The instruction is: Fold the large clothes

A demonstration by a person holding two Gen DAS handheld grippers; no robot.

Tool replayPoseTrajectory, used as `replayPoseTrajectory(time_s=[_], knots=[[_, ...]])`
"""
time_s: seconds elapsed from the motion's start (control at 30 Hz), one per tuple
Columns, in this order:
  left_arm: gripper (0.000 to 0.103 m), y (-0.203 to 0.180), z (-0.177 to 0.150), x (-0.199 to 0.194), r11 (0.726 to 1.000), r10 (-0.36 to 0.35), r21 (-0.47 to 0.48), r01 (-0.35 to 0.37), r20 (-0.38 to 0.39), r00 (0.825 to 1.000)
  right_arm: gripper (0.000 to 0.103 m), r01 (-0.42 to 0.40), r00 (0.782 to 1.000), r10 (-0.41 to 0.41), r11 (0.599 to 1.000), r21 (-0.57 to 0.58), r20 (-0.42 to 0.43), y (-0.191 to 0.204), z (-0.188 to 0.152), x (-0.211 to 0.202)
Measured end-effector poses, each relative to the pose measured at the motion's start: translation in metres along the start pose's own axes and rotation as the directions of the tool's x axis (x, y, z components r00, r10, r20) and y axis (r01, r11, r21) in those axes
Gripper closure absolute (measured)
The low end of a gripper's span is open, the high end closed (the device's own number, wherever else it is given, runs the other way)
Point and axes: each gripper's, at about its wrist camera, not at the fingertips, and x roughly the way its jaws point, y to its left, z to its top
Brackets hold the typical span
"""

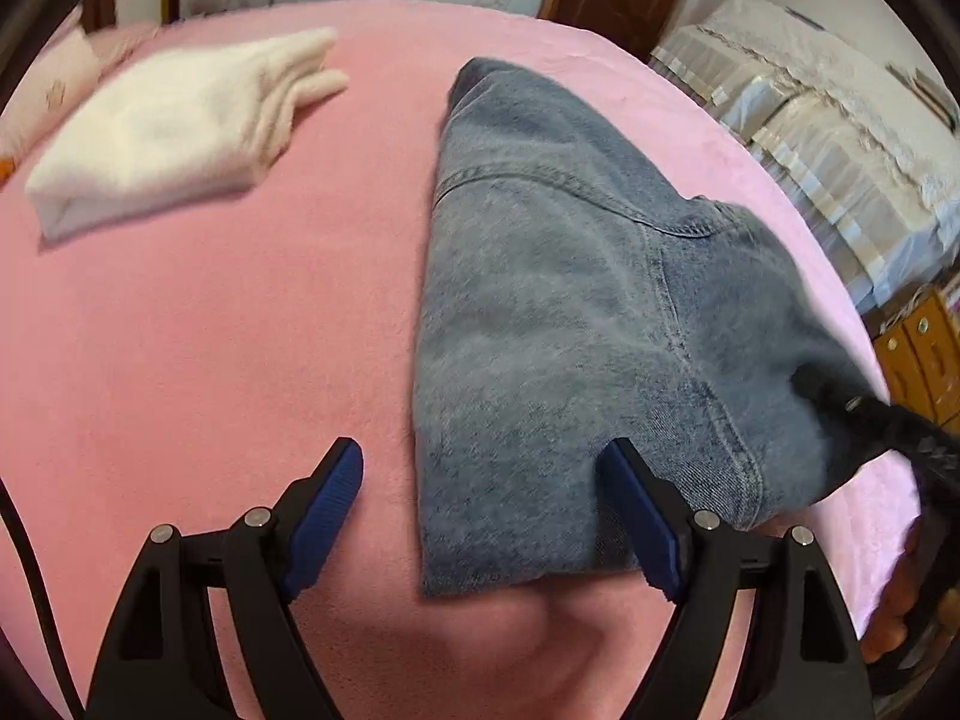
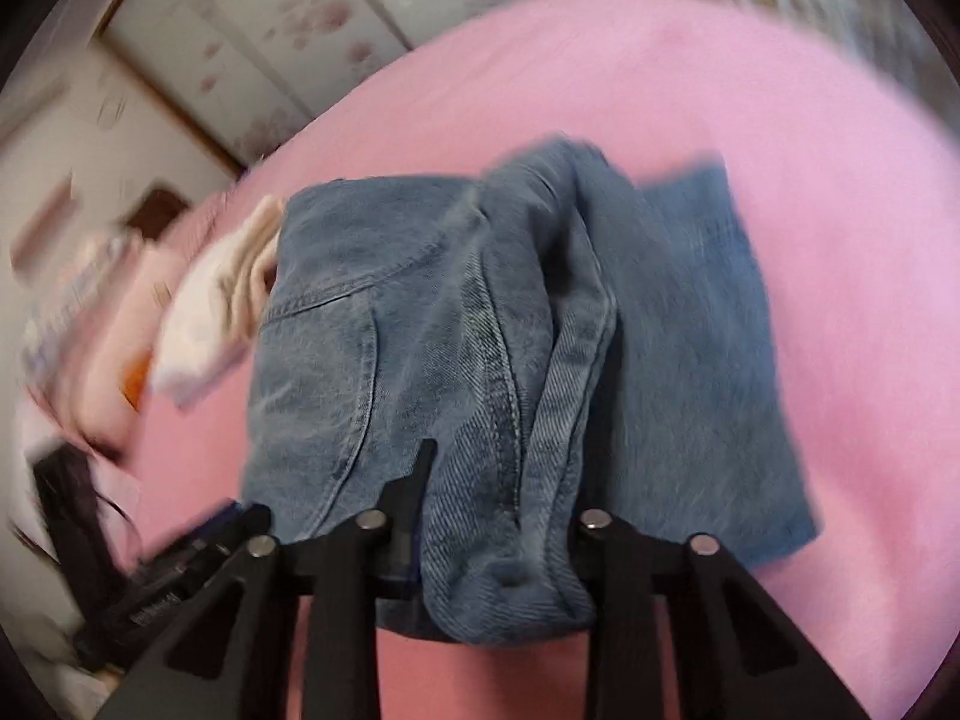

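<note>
1 white garment (image 1: 174, 120) beside jeans (image 1: 570, 312); pink blanket (image 1: 210, 330) underneath.

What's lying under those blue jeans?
Under the jeans is the pink blanket, showing on every side of them. Whether anything else lies beneath is hidden by the denim. The folded white garment lies apart, not underneath.

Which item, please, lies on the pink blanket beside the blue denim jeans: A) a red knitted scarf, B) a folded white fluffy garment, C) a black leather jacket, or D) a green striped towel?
B: the left wrist view shows a folded white fluffy garment lying on the pink blanket, left of the blue denim jeans.
</note>
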Motion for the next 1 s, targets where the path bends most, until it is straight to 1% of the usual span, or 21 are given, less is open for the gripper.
replayPoseTrajectory(time_s=[0.03,0.07,0.1,0.2,0.27,0.3,0.33,0.37,0.4,0.43,0.47,0.53,0.57,0.63,0.7,0.73,0.8,0.87,0.93,0.97,1.0], knots=[[0.022,-0.004,0.001,-0.003,1.000,0.002,0.016,-0.002,0.013,1.000,0.085,0.015,0.999,-0.012,0.998,-0.059,0.042,0.011,0.002,-0.011],[0.022,-0.008,0.003,-0.006,0.999,-0.005,0.032,0.004,0.032,0.999,0.085,0.021,0.997,-0.014,0.996,-0.087,0.077,0.016,0.003,-0.021],[0.022,-0.014,0.005,-0.011,0.998,-0.026,0.050,0.023,0.055,0.998,0.086,0.029,0.991,-0.015,0.994,-0.106,0.135,0.021,0.005,-0.037],[0.022,-0.030,0.009,-0.012,0.995,-0.032,0.094,0.025,0.074,0.997,0.086,0.058,0.975,-0.038,0.995,-0.086,0.218,0.011,0.004,-0.059],[0.022,-0.038,0.008,-0.001,0.992,-0.026,0.122,0.020,0.049,0.998,0.086,0.076,0.981,-0.068,0.996,-0.039,0.180,-0.011,0.001,-0.050],[0.020,-0.042,0.006,0.011,0.990,-0.026,0.136,0.023,0.015,1.000,0.086,0.078,0.987,-0.077,0.997,-0.002,0.142,-0.026,-0.001,-0.037],[0.019,-0.044,0.005,0.019,0.989,-0.031,0.142,0.032,-0.006,0.999,0.086,0.101,0.991,-0.105,0.994,0.042,0.089,-0.042,-0.008,-0.019],[0.018,-0.046,0.003,0.027,0.989,-0.035,0.141,0.038,-0.027,0.999,0.085,0.127,0.991,-0.129,0.990,0.065,0.033,-0.055,-0.015,-0.004],[0.016,-0.046,0.002,0.030,0.990,-0.036,0.135,0.042,-0.045,0.998,0.084,0.132,0.991,-0.132,0.987,0.090,-0.005,-0.065,-0.023,0.008],[0.016,-0.046,0.003,0.029,0.990,-0.040,0.131,0.046,-0.048,0.998,0.084,0.131,0.991,-0.131,0.985,0.115,-0.007,-0.068,-0.030,0.010],[0.016,-0.045,0.004,0.026,0.990,-0.040,0.133,0.046,-0.043,0.998,0.083,0.143,0.990,-0.143,0.984,0.102,-0.003,-0.064,-0.030,0.006],[0.016,-0.043,0.008,0.017,0.988,-0.028,0.153,0.034,-0.038,0.999,0.076,0.170,0.985,-0.170,0.983,0.071,0.006,-0.054,-0.026,-0.005],[0.016,-0.041,0.010,0.011,0.986,-0.022,0.162,0.027,-0.031,0.999,0.069,0.192,0.981,-0.193,0.980,0.057,0.018,-0.050,-0.024,-0.013],[0.016,-0.039,0.018,-0.005,0.985,-0.021,0.172,0.019,0.013,1.000,0.059,0.266,0.960,-0.265,0.964,0.003,0.088,-0.038,-0.016,-0.035],[0.016,-0.034,0.031,-0.020,0.985,-0.010,0.170,-0.002,0.070,0.998,0.058,0.311,0.938,-0.299,0.949,-0.047,0.177,-0.027,-0.007,-0.056],[0.016,-0.032,0.040,-0.026,0.987,-0.002,0.160,-0.015,0.107,0.994,0.058,0.317,0.929,-0.293,0.945,-0.078,0.227,-0.017,0.001,-0.066],[0.016,-0.027,0.062,-0.031,0.991,0.006,0.130,-0.027,0.156,0.988,0.058,0.278,0.933,-0.239,0.954,-0.116,0.270,-0.005,0.018,-0.070],[0.016,-0.021,0.088,-0.026,0.997,0.013,0.077,-0.027,0.182,0.983,0.058,0.249,0.936,-0.202,0.959,-0.135,0.288,0.002,0.033,-0.063],[0.016,-0.017,0.108,-0.016,0.999,-0.002,0.044,-0.007,0.204,0.979,0.058,0.215,0.944,-0.161,0.962,-0.167,0.288,0.018,0.054,-0.042],[0.018,-0.018,0.118,-0.007,0.999,-0.006,0.034,-0.001,0.204,0.979,0.058,0.204,0.949,-0.149,0.962,-0.180,0.278,0.024,0.065,-0.026],[0.027,-0.019,0.125,0.002,0.999,-0.006,0.034,0.000,0.193,0.981,0.059,0.195,0.954,-0.142,0.963,-0.186,0.264,0.028,0.073,-0.011]])
